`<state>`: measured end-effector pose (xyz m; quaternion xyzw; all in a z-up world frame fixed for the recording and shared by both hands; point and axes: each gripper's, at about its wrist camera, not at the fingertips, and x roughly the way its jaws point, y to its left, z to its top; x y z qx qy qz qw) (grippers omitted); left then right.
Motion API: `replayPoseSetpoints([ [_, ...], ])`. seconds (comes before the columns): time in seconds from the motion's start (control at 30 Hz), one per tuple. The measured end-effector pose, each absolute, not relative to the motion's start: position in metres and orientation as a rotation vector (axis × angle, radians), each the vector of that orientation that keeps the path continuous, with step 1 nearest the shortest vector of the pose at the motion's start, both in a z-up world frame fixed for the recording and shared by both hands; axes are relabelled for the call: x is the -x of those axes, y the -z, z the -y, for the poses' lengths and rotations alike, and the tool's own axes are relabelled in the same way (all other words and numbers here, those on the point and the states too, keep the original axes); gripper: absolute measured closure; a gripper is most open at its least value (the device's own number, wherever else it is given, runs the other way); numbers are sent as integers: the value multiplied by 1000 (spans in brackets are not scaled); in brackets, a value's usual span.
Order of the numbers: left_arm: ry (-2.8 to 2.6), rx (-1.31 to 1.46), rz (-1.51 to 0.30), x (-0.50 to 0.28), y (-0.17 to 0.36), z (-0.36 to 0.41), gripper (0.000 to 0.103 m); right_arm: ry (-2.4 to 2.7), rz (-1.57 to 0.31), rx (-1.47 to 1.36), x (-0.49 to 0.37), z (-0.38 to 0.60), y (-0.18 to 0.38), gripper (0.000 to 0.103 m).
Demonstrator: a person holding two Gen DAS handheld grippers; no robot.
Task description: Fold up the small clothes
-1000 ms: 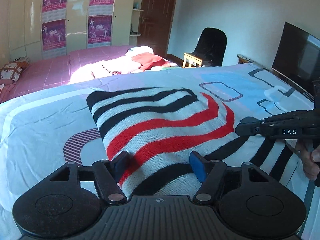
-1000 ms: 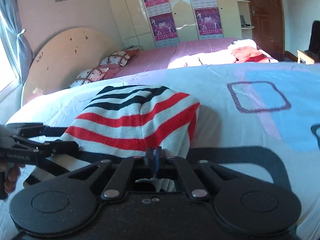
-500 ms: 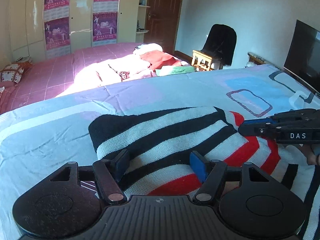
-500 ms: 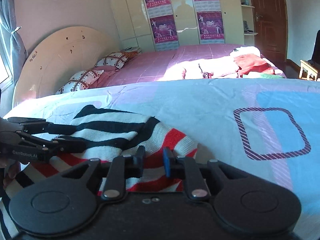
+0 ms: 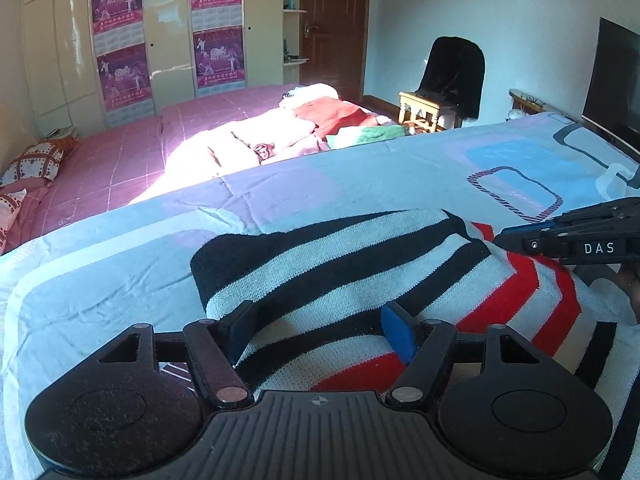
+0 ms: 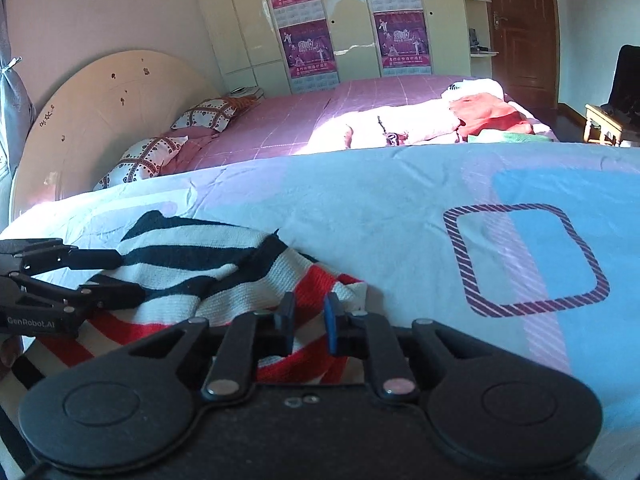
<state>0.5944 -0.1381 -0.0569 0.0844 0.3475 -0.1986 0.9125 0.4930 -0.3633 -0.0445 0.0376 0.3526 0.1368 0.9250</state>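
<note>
striped sweater (image 5: 360,280) coarse knit; bedsheet (image 6: 380,208) smooth cloth; tongs matt plastic

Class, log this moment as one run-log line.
left gripper: open, over striped sweater | right gripper: open | sweater lies on bedsheet

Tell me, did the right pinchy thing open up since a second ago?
Yes. The right gripper was pinched shut on the striped sweater a second ago; now its fingers stand apart, the sweater lying loose on the blue bedsheet.

You get bright daylight with a blown-out sunlit patch on the pink bed (image 5: 224,140), glare streaks on the glossy wardrobe doors (image 6: 248,16), strong fisheye bending with dark vignetted corners, and soft, slightly hazy detail throughout both views.
</note>
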Motion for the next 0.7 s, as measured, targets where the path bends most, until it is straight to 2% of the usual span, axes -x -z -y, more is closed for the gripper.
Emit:
replayPoseSetpoints([
  [0.07, 402, -192, -713, -590, 51, 140, 34, -289, -708, -68, -484, 362, 35, 80],
  [0.2, 405, -186, -699, -576, 43, 137, 32, -320, -702, -80, -466, 357, 25, 81],
  [0.33, 396, -185, -686, -557, 36, 134, 24, -348, -701, -72, -442, 346, 17, 80],
  [0.7, 407, -160, -694, -477, 37, 113, 20, -347, -702, 119, -355, 327, 17, 80],
])
